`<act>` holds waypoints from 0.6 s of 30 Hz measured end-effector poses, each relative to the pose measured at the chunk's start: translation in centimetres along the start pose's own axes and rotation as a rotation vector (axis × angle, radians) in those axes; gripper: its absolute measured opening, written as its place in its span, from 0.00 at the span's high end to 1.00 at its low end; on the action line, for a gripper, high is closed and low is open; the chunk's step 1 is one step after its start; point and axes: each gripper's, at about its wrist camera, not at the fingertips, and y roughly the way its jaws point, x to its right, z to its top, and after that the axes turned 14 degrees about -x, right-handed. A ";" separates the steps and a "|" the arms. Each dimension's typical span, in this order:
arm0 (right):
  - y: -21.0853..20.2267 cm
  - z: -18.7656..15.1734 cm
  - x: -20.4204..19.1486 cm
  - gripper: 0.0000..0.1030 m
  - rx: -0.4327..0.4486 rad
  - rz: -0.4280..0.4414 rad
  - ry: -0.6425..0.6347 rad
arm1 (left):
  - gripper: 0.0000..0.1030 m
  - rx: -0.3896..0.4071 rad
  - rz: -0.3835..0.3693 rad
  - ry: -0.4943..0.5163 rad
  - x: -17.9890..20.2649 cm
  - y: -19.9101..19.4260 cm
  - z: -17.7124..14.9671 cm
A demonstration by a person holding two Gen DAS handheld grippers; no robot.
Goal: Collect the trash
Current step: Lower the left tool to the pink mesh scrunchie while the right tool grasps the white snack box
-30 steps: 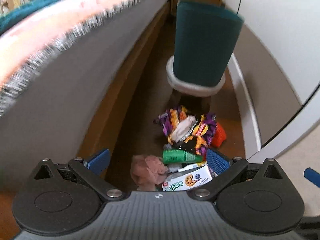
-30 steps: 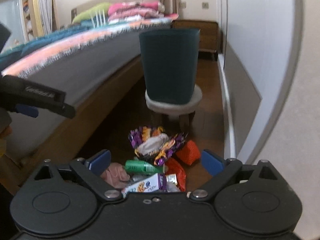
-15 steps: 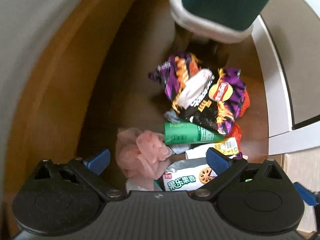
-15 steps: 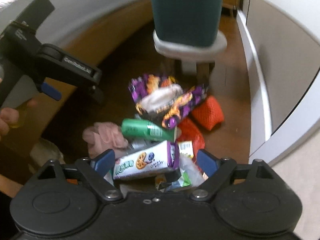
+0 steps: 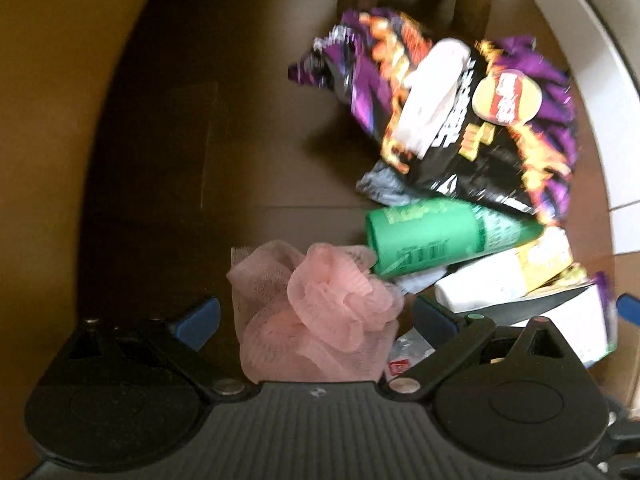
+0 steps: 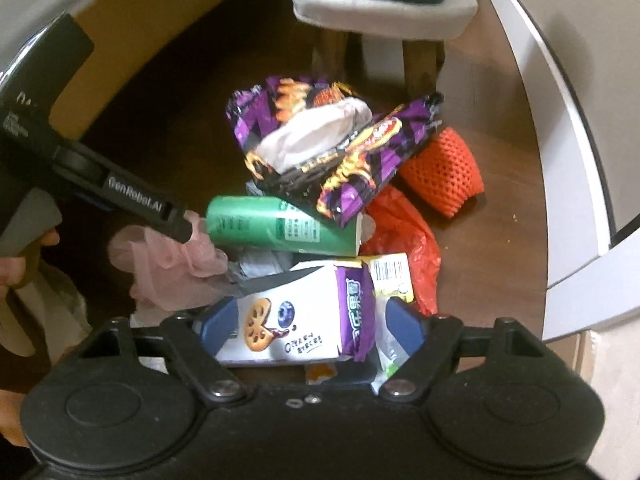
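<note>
A heap of trash lies on the dark wooden floor. My left gripper (image 5: 316, 320) points down and stands open, with a pink mesh puff (image 5: 320, 312) between its blue fingertips, untouched by the pads. Beside the puff lie a green can (image 5: 440, 236) and a purple chip bag (image 5: 460, 120). My right gripper (image 6: 312, 328) straddles a white and purple snack box (image 6: 304, 316). Its jaws are closing and a small gap still shows on the right side. From the right wrist, the left gripper's black finger (image 6: 172, 220) hangs over the pink puff (image 6: 172, 264).
A teal bin stands on a grey stool (image 6: 380, 12) behind the heap. An orange foam net (image 6: 444, 168) and a red plastic bag (image 6: 404, 236) lie to the right. The bed's wooden side (image 6: 140, 40) runs on the left, a white wall base (image 6: 560, 120) on the right.
Both grippers have come down onto the heap. The left one now frames the pink puff, and the right one's jaws have narrowed around the snack box.
</note>
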 end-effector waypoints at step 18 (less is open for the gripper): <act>1.8 0.1 -0.1 0.67 -0.032 -0.081 -0.042 | 0.52 -0.073 -0.008 -0.043 -0.7 5.5 0.5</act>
